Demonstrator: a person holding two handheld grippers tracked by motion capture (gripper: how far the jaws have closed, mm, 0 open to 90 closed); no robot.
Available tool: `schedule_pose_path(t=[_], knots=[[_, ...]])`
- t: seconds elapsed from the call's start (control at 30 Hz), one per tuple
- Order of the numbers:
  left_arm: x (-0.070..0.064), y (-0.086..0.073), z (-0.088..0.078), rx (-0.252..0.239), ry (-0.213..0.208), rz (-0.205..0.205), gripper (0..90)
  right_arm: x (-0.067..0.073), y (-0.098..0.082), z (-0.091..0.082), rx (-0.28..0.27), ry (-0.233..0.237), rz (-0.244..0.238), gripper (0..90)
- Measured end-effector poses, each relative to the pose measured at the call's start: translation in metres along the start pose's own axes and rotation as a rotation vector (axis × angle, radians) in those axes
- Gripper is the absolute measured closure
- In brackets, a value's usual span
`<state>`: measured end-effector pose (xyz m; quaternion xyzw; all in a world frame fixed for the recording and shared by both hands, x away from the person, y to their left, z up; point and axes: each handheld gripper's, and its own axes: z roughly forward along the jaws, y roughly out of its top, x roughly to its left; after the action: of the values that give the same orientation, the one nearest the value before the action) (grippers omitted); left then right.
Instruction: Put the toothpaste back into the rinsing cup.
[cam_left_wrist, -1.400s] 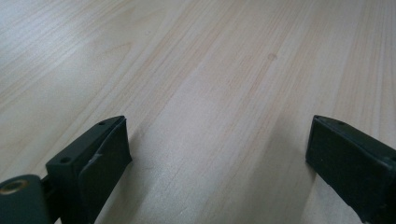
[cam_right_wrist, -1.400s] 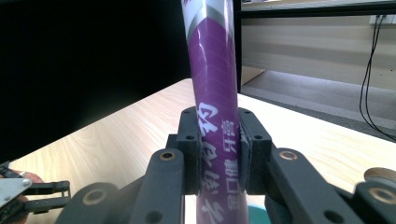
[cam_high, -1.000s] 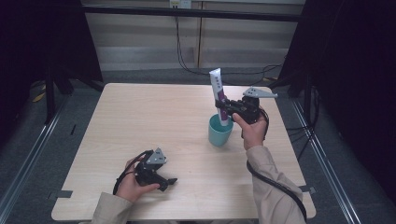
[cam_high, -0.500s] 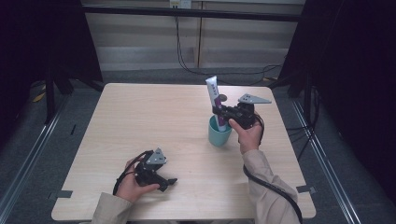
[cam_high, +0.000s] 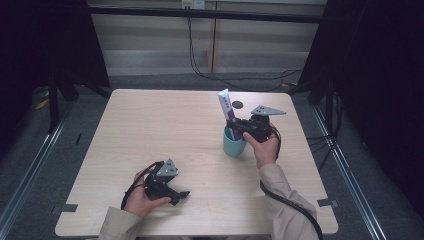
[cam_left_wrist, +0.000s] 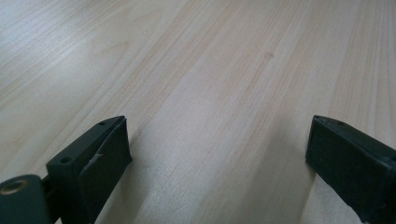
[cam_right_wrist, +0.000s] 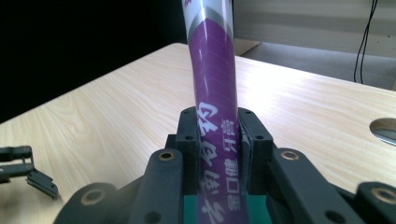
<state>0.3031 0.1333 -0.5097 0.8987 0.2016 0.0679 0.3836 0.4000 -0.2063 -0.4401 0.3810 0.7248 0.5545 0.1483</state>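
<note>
Over the cup (cam_high: 234, 145): right gripper (cam_high: 235, 125) clamps the tube (cam_high: 226, 105) upright.
Advice: lower straight, release only once seated.
Left gripper (cam_high: 176, 196): wide apart, empty, resting on the table (cam_high: 150, 125).

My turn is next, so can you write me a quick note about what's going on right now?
Right tongs: shut on the purple toothpaste tube, upright, its lower end in the teal cup.
Left tongs: open, nothing between them, low over the bare table at the near left.
Done: tube picked up and brought into the cup.
Left: let go of the tube, probably, and pull the right tongs away.
</note>
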Motion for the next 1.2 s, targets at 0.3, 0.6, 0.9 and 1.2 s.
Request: schedule_pose_path(t=[0.3,0.6,0.9,1.2], knots=[[-0.0003,-0.0001,-0.0001,0.0,0.001,-0.001,6.1,-0.0001,-0.0008,-0.0009,0.045,-0.025,-0.014,72.4],[-0.0005,-0.0001,-0.0004,0.004,0.001,0.001,6.1,0.0019,-0.0021,0.0014,0.075,-0.036,-0.027,71.9],[-0.0009,-0.0003,-0.0003,0.002,0.001,-0.001,6.1,0.0033,-0.0021,0.0015,0.078,-0.034,-0.029,71.0],[-0.001,-0.0003,-0.0004,0.002,0.001,-0.001,6.1,0.0026,-0.0018,-0.0009,0.076,-0.037,-0.022,69.0]])
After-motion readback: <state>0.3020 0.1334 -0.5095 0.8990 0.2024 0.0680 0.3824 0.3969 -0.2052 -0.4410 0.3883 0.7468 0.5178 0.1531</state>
